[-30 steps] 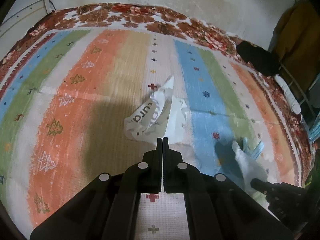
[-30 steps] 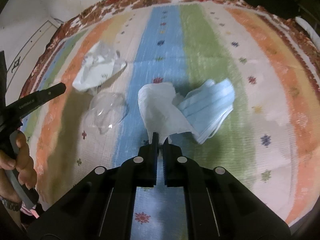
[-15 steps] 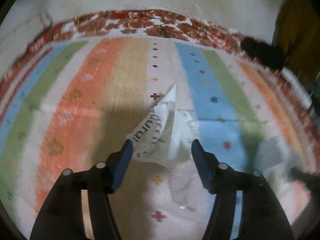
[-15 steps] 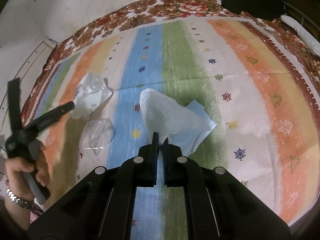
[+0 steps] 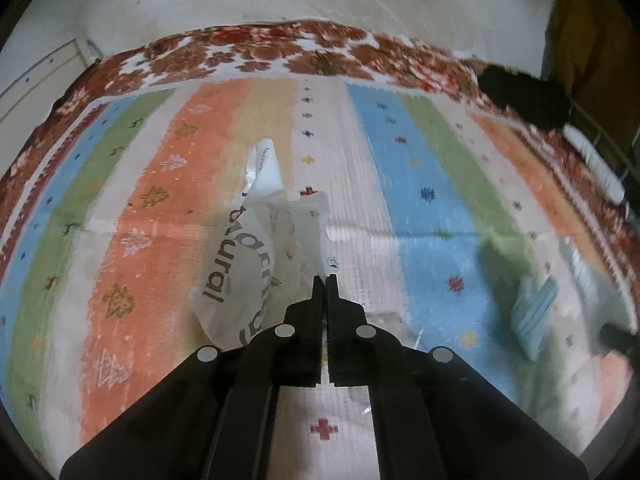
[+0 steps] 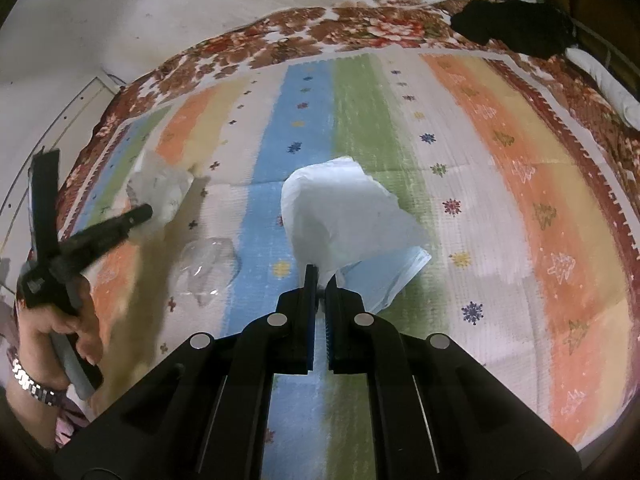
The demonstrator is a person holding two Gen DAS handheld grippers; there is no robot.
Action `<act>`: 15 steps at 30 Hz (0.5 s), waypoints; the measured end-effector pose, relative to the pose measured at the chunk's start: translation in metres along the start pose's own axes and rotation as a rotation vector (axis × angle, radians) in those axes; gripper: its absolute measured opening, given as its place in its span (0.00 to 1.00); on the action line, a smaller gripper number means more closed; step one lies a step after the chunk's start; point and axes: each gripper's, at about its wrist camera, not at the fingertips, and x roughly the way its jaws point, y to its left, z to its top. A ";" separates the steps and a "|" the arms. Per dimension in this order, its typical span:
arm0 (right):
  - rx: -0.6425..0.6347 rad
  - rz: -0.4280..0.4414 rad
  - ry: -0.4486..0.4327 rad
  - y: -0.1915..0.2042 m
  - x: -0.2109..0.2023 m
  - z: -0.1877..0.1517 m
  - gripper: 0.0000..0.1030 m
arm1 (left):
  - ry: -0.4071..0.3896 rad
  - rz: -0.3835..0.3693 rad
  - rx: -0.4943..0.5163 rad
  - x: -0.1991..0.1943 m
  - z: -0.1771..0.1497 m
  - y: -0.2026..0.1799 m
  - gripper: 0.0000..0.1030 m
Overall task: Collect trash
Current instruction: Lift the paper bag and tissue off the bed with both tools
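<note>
A crumpled white wrapper [image 5: 256, 256] printed with dark lettering is pinched at its lower right edge by the left gripper [image 5: 325, 278], whose jaws are clenched on it; it hangs just above a striped rug [image 5: 140, 220] of orange, green, blue and cream bands. In the right wrist view this same wrapper [image 6: 162, 190] looks like a pale crumple near the rug's far left side, just past the gripper's tip.

The right gripper [image 6: 321, 274] is grasping a white tissue [image 6: 340, 216], its jaws closed on the bottom of the bunched sheet. Part of a light blue face mask [image 6: 394, 276] shows behind and below the tissue — whether the jaws also hold it cannot be told. From the left wrist view the mask [image 5: 534, 316] appears blurred at the right.

A piece of crumpled clear plastic [image 6: 208, 266] lies on the rug between the two grippers, apart from both.

The person's left hand [image 6: 60, 332], a metal watch band [image 6: 30, 384] at the wrist, grips the left tool's handle. A floral red-brown border [image 6: 320, 36] edges the rug — a black object [image 6: 516, 30] rests at the far right corner.
</note>
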 end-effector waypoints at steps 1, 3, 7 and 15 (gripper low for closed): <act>-0.006 0.001 -0.001 0.002 -0.004 -0.002 0.03 | -0.003 -0.020 -0.028 -0.009 0.001 0.004 0.00; -0.013 0.004 -0.002 0.006 -0.010 -0.006 0.03 | 0.001 -0.043 -0.071 -0.019 0.000 0.008 0.00; -0.047 0.000 0.001 0.016 -0.024 -0.018 0.03 | 0.026 -0.058 -0.107 -0.039 -0.015 0.008 0.00; -0.086 0.020 -0.008 0.031 -0.060 -0.044 0.03 | 0.025 -0.091 -0.080 -0.087 -0.036 -0.002 0.00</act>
